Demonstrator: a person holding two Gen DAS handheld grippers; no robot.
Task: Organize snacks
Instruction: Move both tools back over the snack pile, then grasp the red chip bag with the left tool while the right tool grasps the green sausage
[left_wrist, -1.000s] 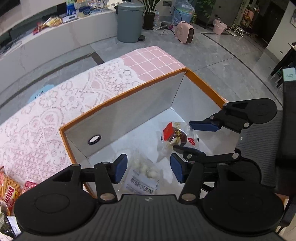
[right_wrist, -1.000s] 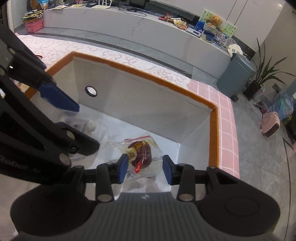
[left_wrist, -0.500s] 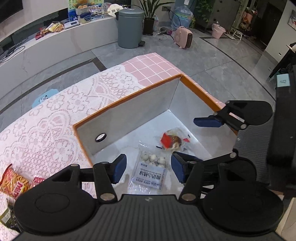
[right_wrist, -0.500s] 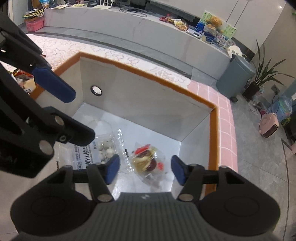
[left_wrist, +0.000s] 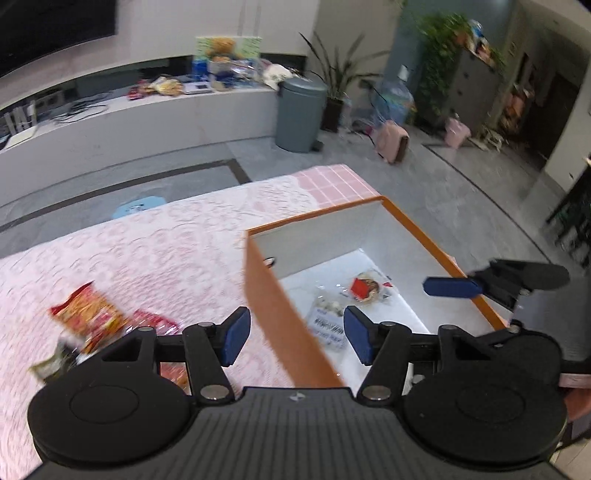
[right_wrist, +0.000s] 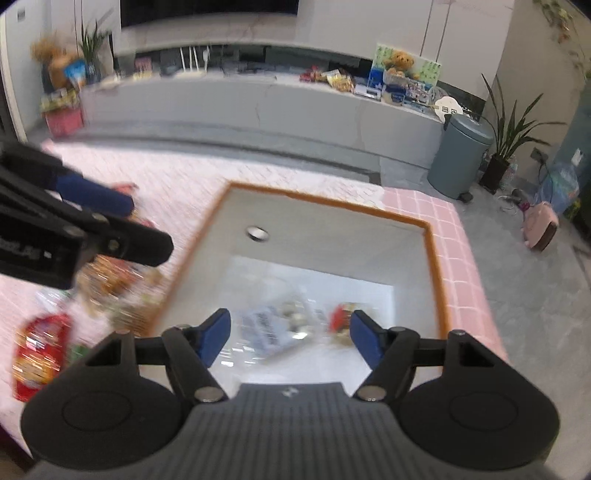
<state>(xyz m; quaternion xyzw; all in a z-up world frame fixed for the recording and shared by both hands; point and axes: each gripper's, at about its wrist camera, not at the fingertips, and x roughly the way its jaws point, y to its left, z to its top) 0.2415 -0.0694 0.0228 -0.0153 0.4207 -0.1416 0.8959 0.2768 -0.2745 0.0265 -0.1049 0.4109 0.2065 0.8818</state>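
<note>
Two packets (left_wrist: 347, 302) (blurred, seemingly) boxed (left_wrist: 436, 254)

Lace-covered table (left_wrist: 177, 240) bears orange box (left_wrist: 277, 306), snack packets (left_wrist: 92, 314).

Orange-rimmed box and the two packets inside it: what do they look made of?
Orange-rimmed box: likely fabric-covered board; thin, flat, matte grey walls, orange woven-looking outside. Egg-like snack packet and red-labelled snack packet: clear glossy plastic film, since contents show through and the film crinkles.
</note>
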